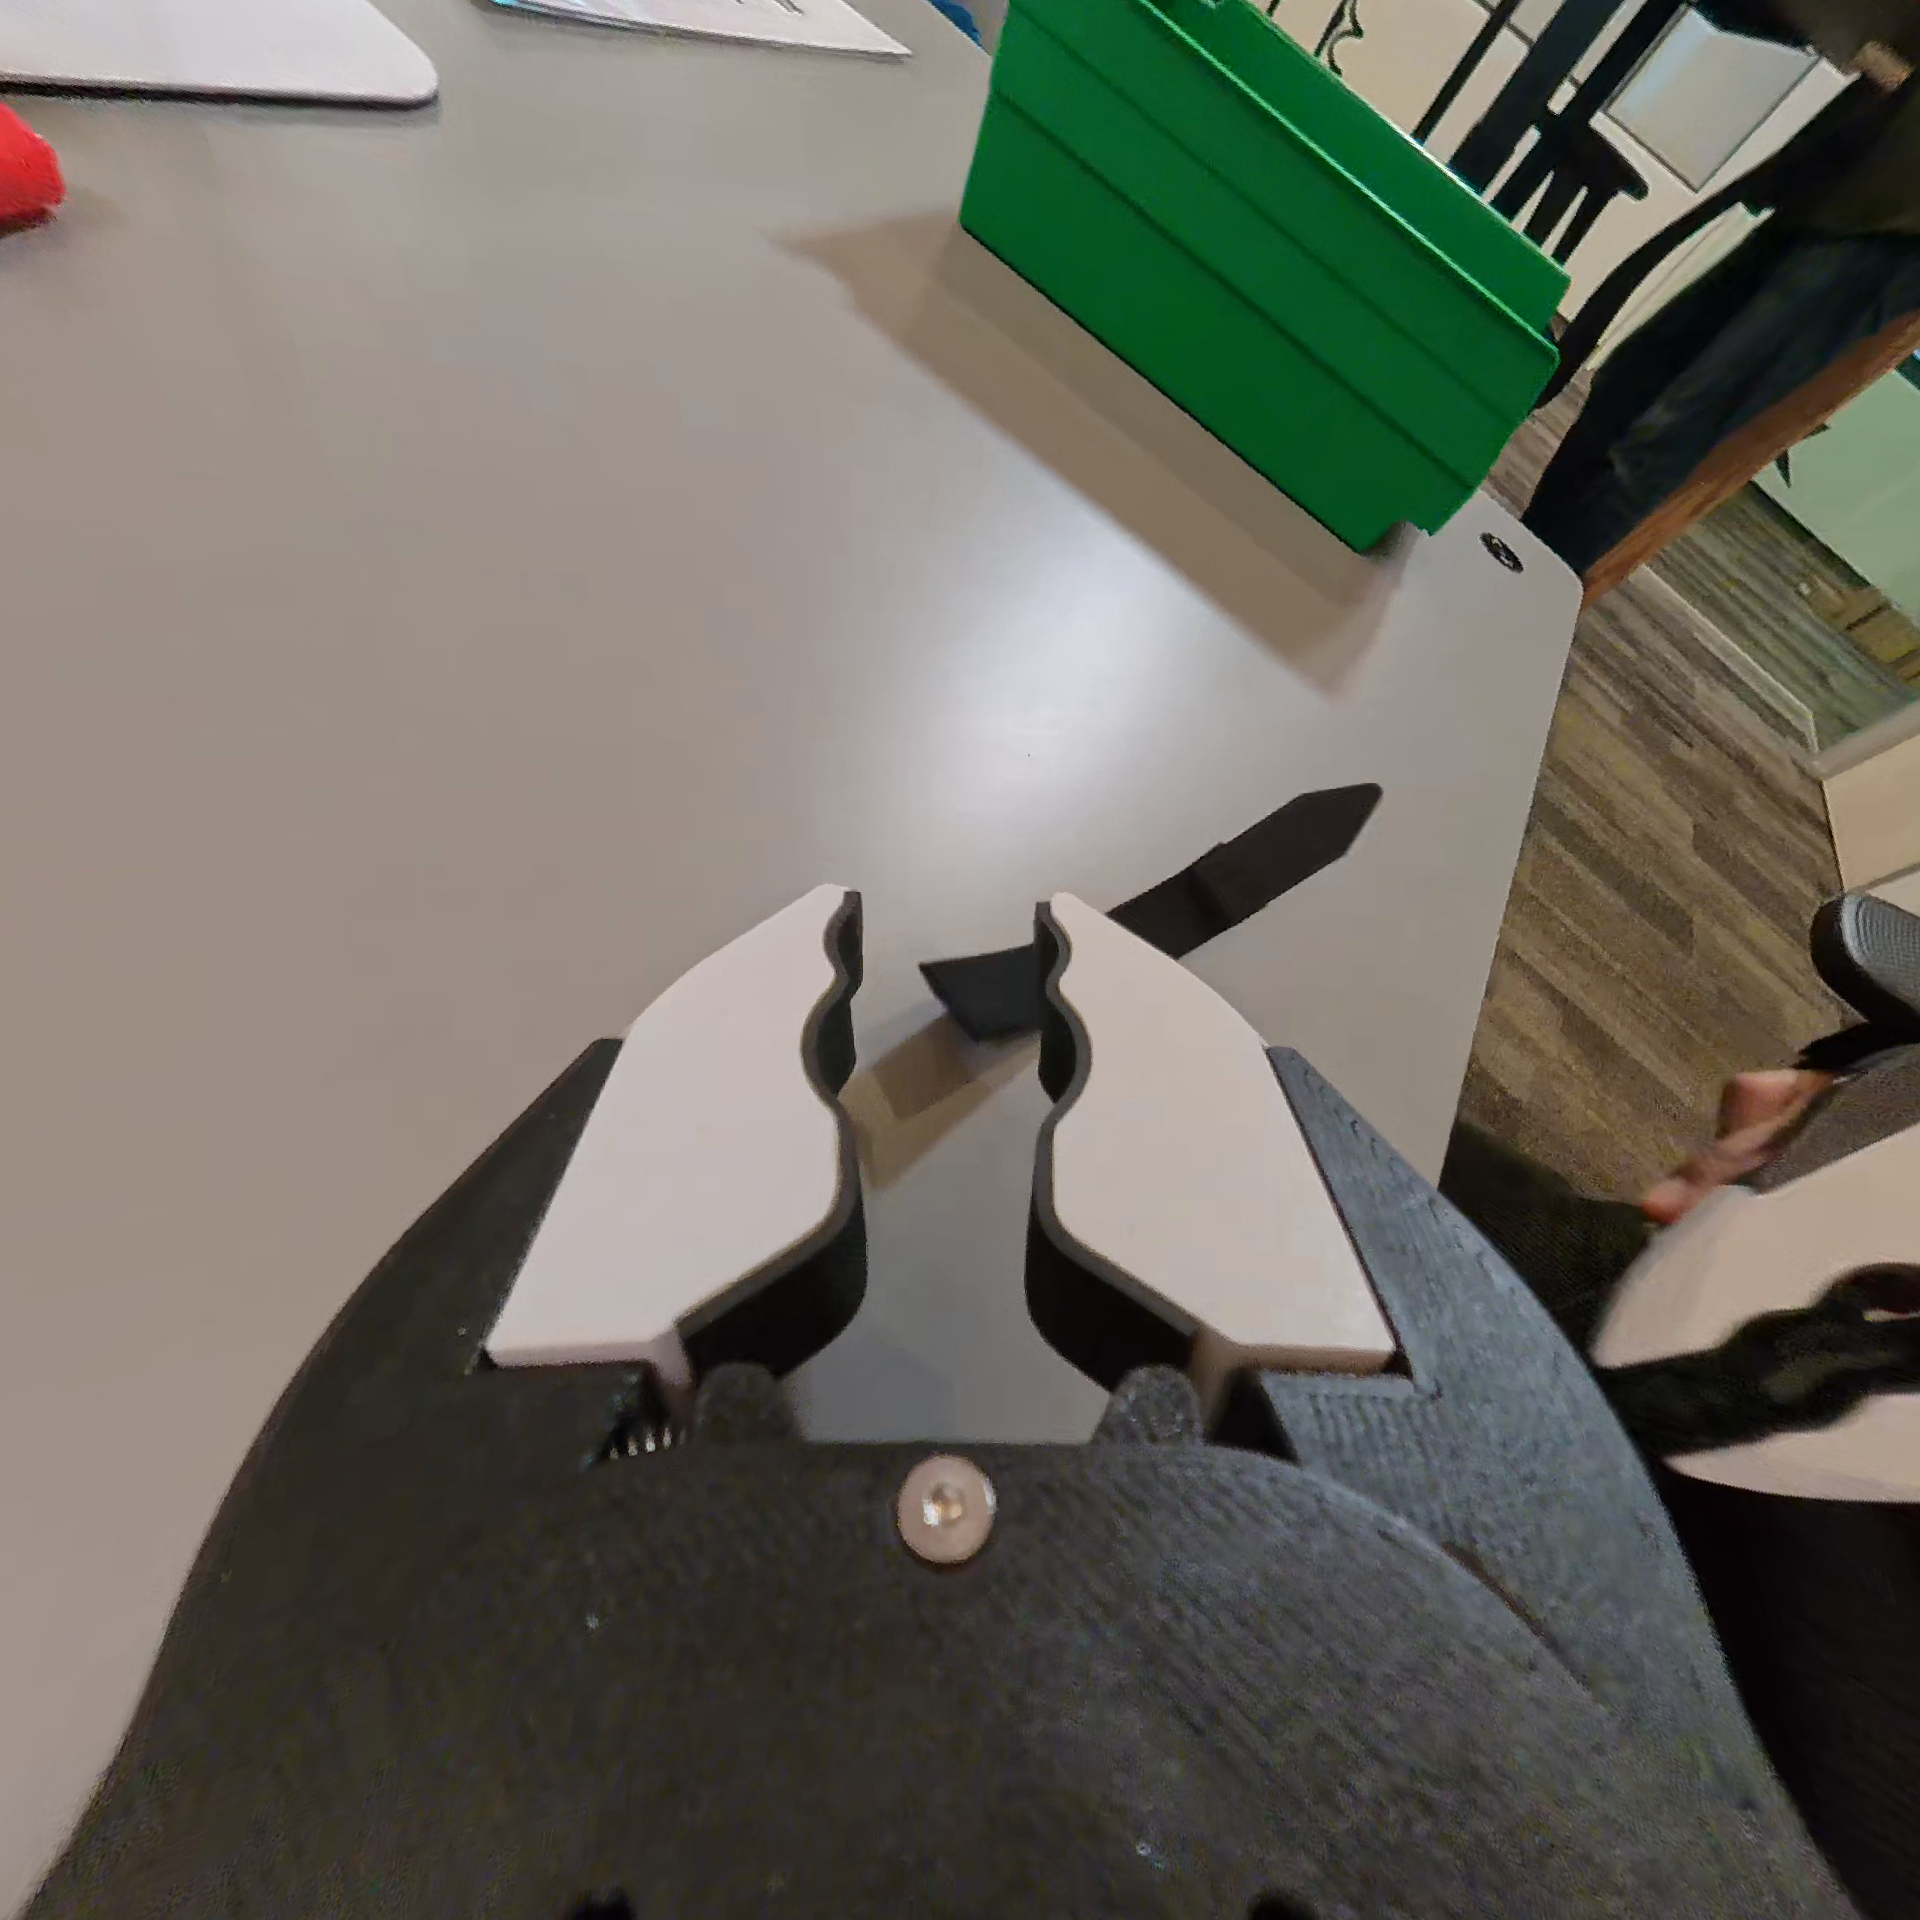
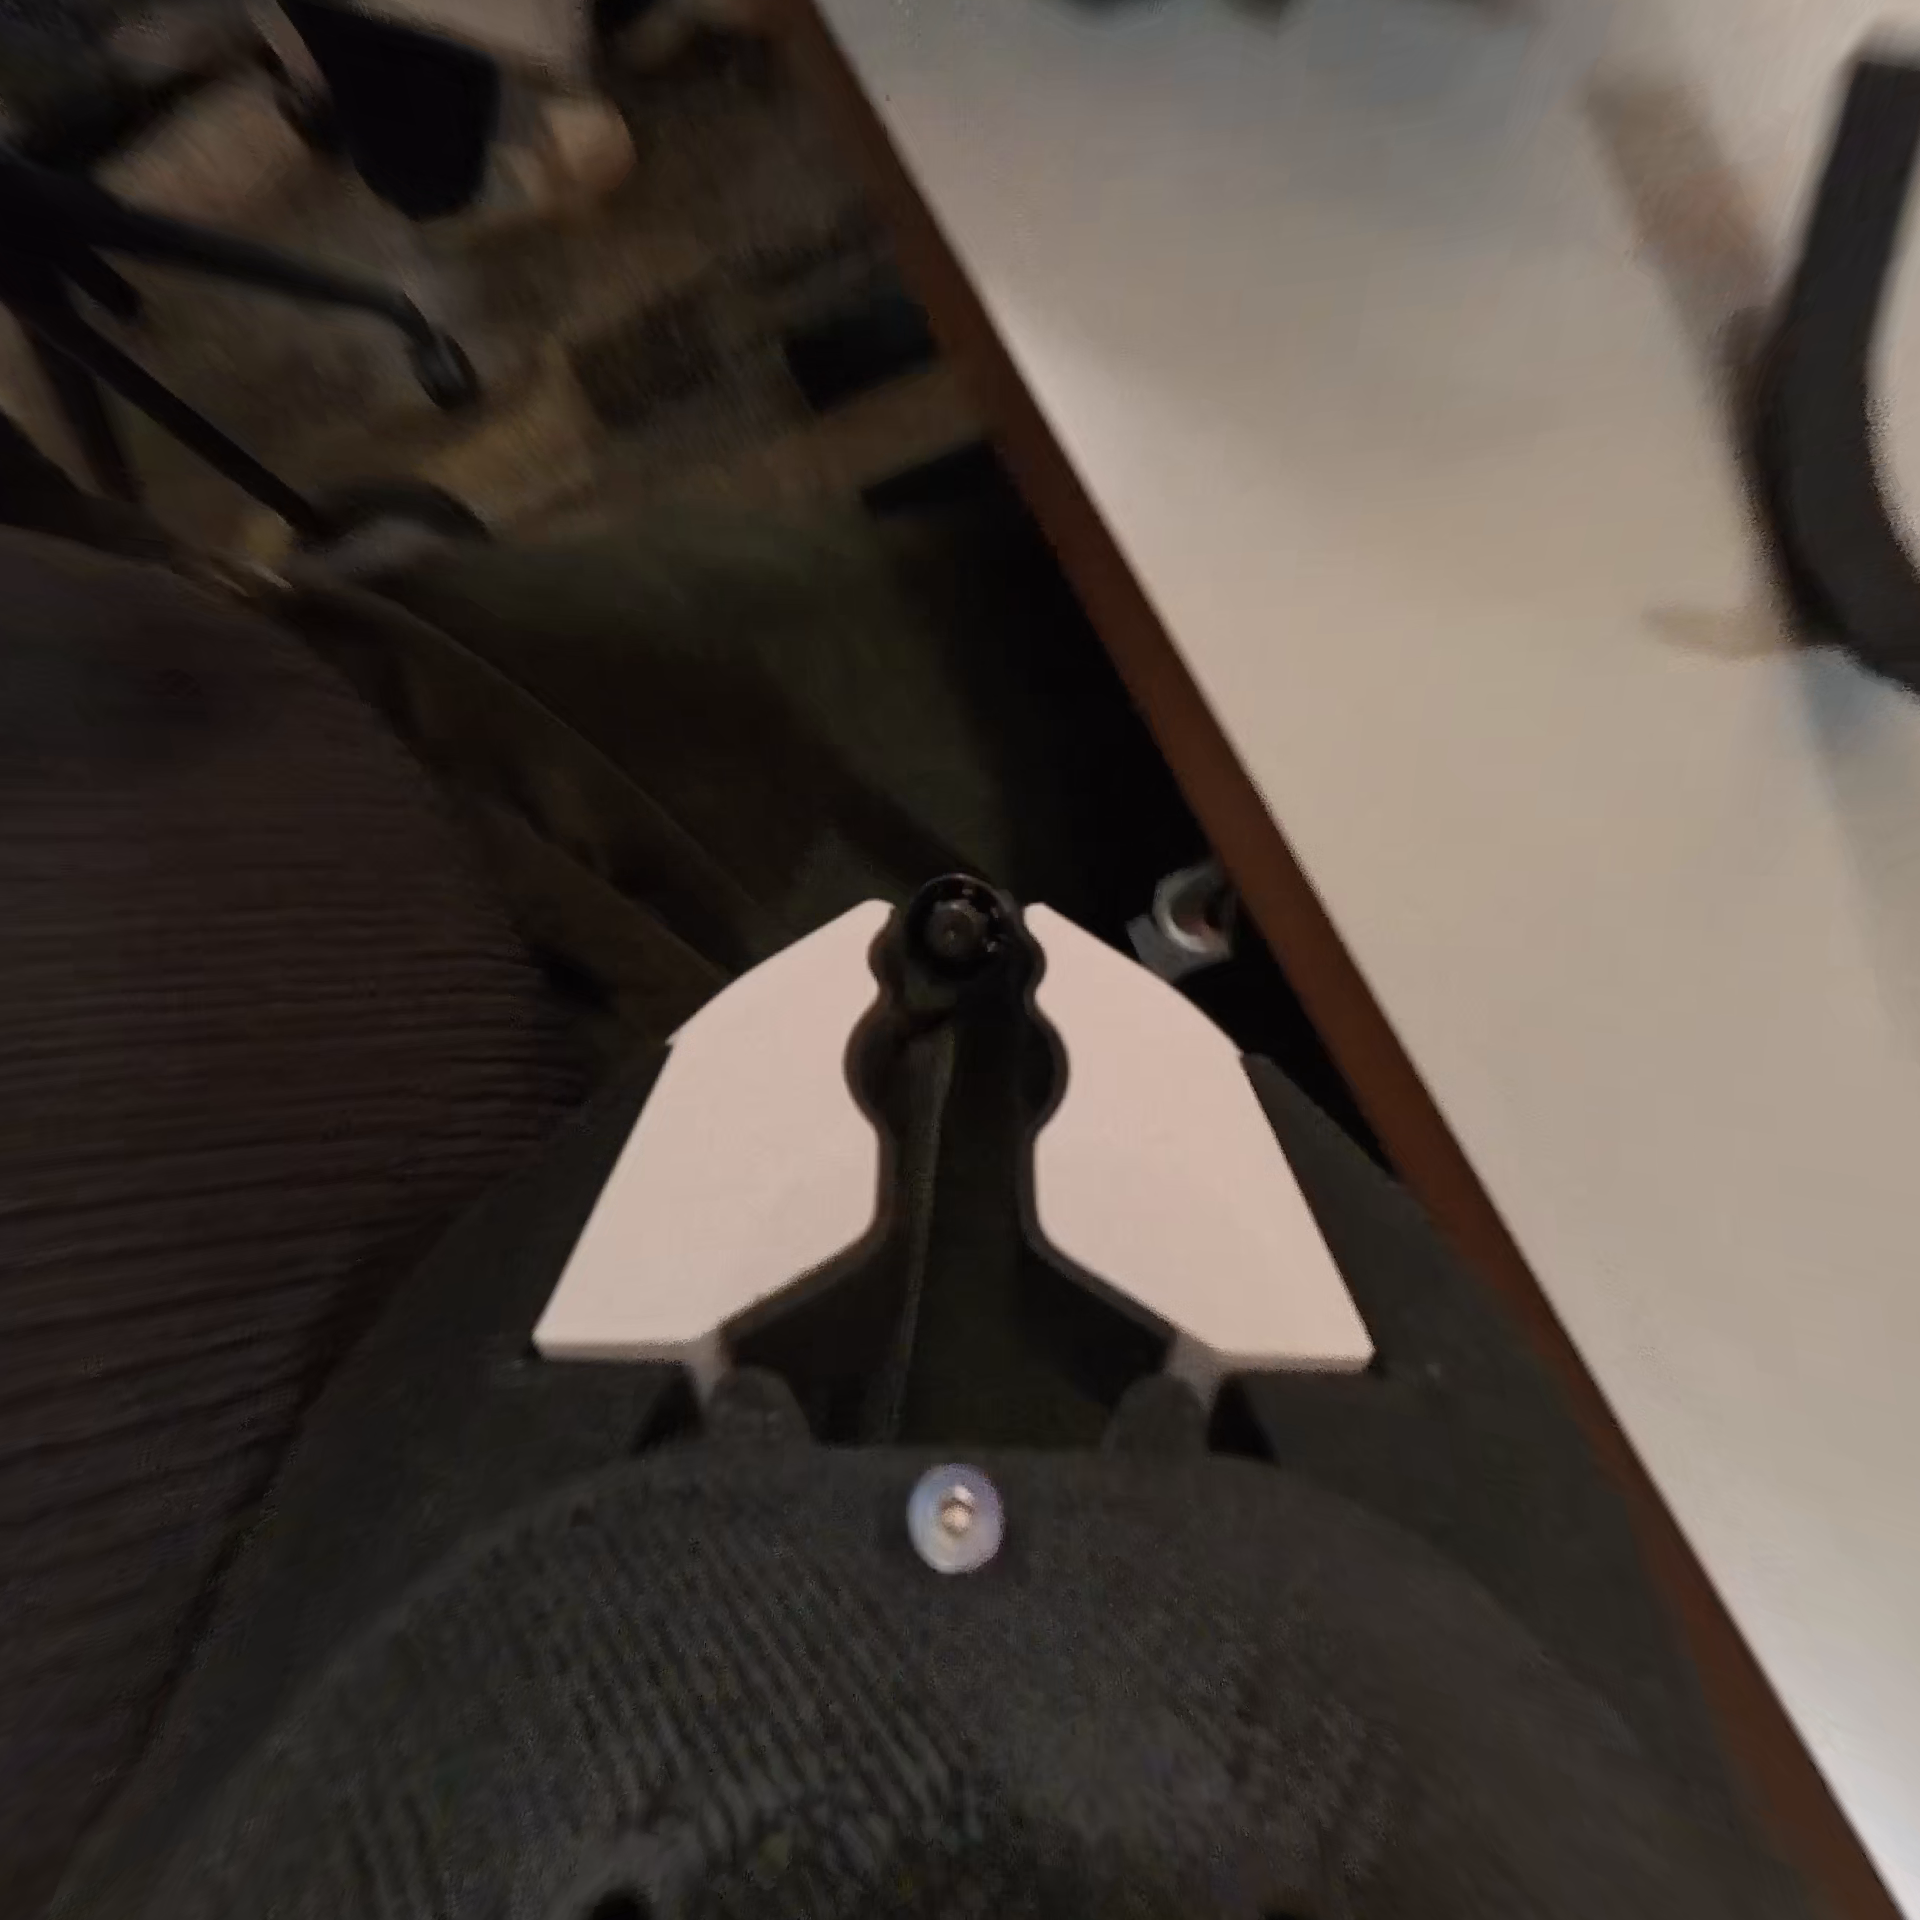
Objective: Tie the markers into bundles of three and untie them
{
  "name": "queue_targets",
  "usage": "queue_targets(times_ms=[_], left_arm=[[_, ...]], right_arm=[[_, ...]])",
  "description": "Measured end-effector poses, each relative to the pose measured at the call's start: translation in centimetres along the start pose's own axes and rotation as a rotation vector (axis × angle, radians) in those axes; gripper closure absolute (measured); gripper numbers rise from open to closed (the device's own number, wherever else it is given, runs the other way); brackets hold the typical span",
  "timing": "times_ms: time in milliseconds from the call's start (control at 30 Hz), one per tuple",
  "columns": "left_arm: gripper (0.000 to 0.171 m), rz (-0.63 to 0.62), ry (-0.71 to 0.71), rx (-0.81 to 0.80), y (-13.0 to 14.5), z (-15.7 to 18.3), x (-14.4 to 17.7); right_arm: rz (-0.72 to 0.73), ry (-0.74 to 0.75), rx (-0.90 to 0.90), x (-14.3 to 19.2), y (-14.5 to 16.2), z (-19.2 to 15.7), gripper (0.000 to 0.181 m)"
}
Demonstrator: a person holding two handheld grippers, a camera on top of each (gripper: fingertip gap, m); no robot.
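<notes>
Left gripper apart over the strap; right gripper closed on a black marker off the table edge.

The grey table point(image 1: 520, 623) is my landmark. At its far right side stands the green box point(image 1: 1247, 281), the largest item on it. A white board point(image 1: 208, 62) lies at the far left corner, with a red object point(image 1: 26, 182) just beside it at the left edge. My left gripper point(image 1: 948, 966) hangs over the near right part of the table with its jaws moderately apart and empty; a black strap point(image 1: 1247, 873) lies flat on the table just beyond and partly behind its right finger. My right gripper point(image 2: 956, 935) is off the table's brown edge, jaws clamped on a black marker point(image 2: 954, 930) seen end-on. A curved black strap point(image 2: 1818, 416) lies on the table point(image 2: 1403, 520), blurred.
</notes>
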State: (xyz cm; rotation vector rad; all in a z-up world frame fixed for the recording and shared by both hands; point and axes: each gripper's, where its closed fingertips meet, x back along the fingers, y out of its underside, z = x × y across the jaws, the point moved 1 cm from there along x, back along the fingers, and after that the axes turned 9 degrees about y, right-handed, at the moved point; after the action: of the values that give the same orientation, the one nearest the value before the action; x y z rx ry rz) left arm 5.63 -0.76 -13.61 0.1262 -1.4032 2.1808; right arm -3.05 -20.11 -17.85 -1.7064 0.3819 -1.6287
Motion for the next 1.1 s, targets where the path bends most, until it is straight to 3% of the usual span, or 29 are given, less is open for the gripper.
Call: queue_targets(times_ms=[200,433,700,933,1100], left_arm=[[0.137,0.056,-0.055,-0.011,-0.9,-1.0,0.8],[0.136,0.078,-0.187,-0.076,-1.5,-2.4,1.6],[0.136,0.059,-0.230,-0.112,-1.8,-3.0,1.3],[0.135,0.080,-0.203,-0.031,-3.7,-5.6,-0.1],[0.136,0.061,-0.293,-0.092,-5.2,-8.1,-0.9]], right_arm=[[0.350,-0.116,-0.180,5.6,-5.3,3.3,0.162],[0.596,-0.131,-0.322,8.2,-8.5,12.6,0.162],[0.627,-0.044,-0.407,4.9,-8.1,22.3,0.162],[0.552,0.004,-0.503,3.0,-6.1,27.3,0.162],[0.500,0.032,-0.477,1.7,-6.3,29.9,0.162]])
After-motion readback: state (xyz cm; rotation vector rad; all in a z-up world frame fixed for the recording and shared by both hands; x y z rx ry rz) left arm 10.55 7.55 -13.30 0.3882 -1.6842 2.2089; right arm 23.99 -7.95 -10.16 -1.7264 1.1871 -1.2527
